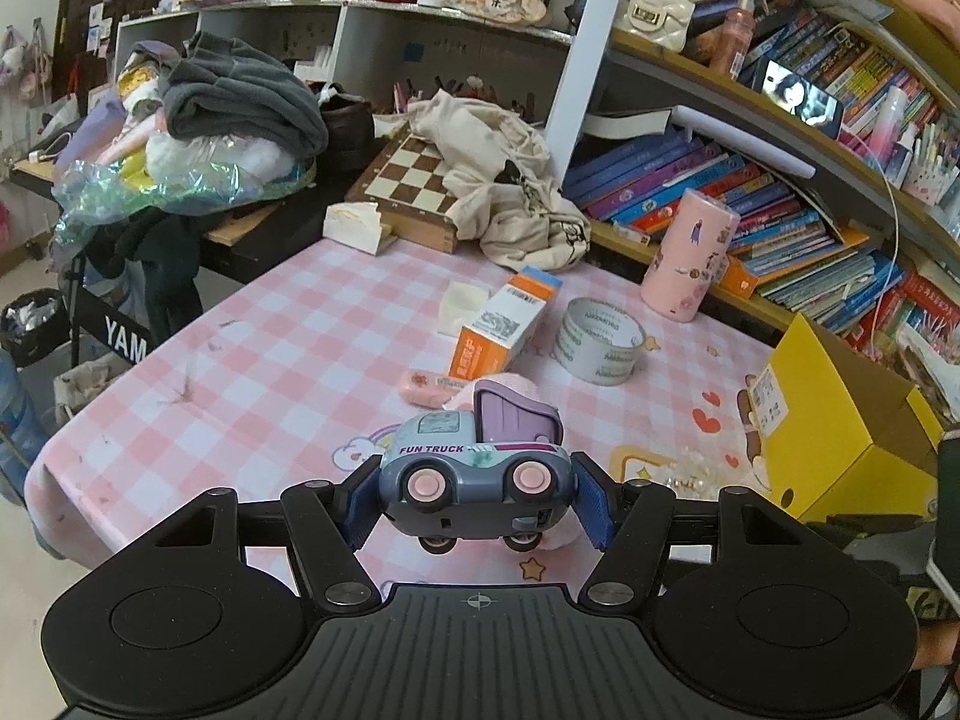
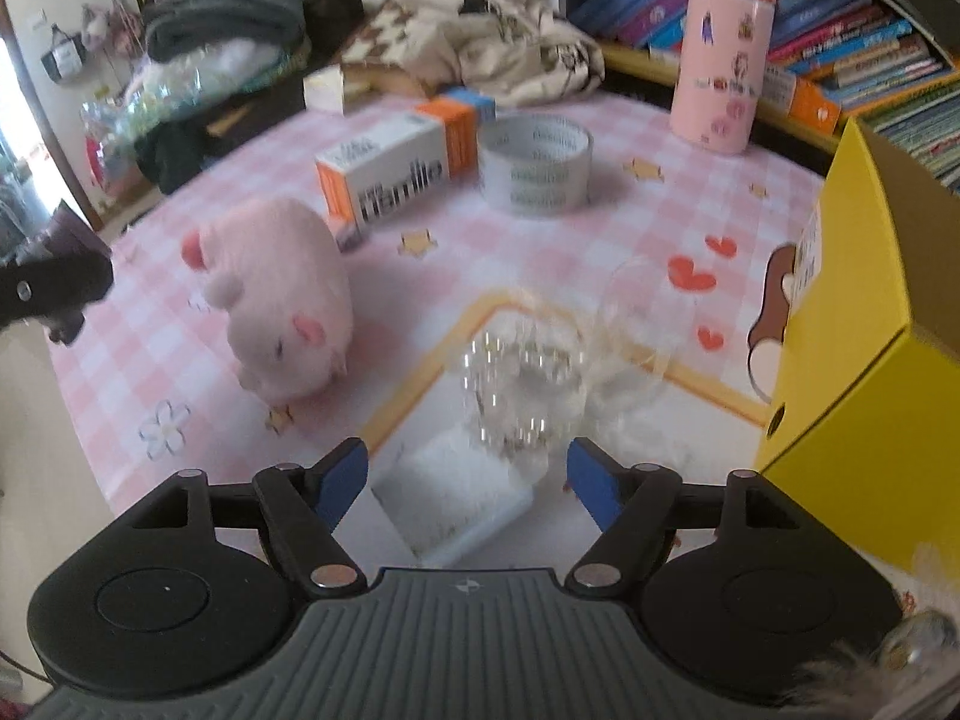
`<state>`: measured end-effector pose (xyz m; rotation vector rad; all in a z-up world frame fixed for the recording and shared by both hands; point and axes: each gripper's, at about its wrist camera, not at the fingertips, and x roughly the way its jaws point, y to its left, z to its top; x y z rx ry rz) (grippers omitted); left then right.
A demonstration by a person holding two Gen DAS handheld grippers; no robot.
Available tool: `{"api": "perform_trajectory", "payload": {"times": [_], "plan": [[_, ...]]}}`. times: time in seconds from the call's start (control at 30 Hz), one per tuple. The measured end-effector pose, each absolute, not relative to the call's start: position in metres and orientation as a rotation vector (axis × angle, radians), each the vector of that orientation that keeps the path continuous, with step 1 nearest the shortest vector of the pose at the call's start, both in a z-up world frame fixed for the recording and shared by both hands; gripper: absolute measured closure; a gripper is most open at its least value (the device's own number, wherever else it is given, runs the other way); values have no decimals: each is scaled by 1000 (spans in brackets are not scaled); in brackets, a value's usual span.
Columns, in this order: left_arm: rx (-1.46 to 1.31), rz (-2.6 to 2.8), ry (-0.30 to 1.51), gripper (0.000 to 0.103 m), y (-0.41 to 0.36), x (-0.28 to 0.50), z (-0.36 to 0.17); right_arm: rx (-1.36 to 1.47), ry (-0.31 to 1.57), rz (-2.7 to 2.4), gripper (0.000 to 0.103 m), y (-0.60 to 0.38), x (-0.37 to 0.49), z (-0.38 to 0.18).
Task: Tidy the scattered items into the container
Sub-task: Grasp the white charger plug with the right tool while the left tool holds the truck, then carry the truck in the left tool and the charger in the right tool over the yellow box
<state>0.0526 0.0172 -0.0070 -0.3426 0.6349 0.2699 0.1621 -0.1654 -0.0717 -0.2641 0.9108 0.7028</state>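
My left gripper [image 1: 477,495] is shut on a small toy truck [image 1: 474,474] marked FUN TRUCK and holds it above the pink checked tablecloth. The yellow cardboard box [image 1: 840,420] stands open to its right; it also shows in the right wrist view [image 2: 864,396]. My right gripper [image 2: 465,477] is open, low over the table, with a clear glass ornament [image 2: 519,390] just ahead between its fingers. A pink plush pig [image 2: 282,312] lies left of it. An orange-white carton [image 2: 396,168], a tape roll [image 2: 534,165] and a pink canister [image 2: 720,69] stand farther back.
A pink eraser-like item [image 1: 429,387] lies by the carton [image 1: 504,324]. A white flat pad [image 2: 450,501] lies under the right gripper. Chessboard [image 1: 414,174], cloth bag [image 1: 510,180] and clothes pile sit at the table's far end. Bookshelves line the right side.
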Motion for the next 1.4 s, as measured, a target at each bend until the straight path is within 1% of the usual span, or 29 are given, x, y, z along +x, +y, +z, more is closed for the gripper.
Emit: {"api": "perform_trajectory", "payload": {"times": [0.03, 0.1, 0.37, 0.57, 0.6, 0.63, 0.87, 1.4], "plan": [[-343, 270, 639, 39, 17, 53, -8, -271, 921, 700, 29, -165, 161, -74], [-345, 270, 646, 39, 16, 53, -9, -278, 936, 695, 25, -165, 161, -78], [-350, 285, 655, 39, 16, 51, -11, -254, 958, 738, 25, -160, 162, -83], [-352, 302, 655, 39, 18, 49, -11, -298, 976, 729, 31, -151, 165, -91], [-353, 304, 655, 39, 19, 49, -11, -305, 972, 726, 34, -151, 164, -91], [-355, 305, 655, 39, 19, 49, -12, -311, 968, 723, 39, -151, 164, -91], [-349, 285, 644, 39, 18, 49, -10, -307, 965, 736, 40, -154, 158, -87], [-302, 167, 616, 39, 14, 41, 0, -255, 848, 697, 40, -165, 116, -55]]}}
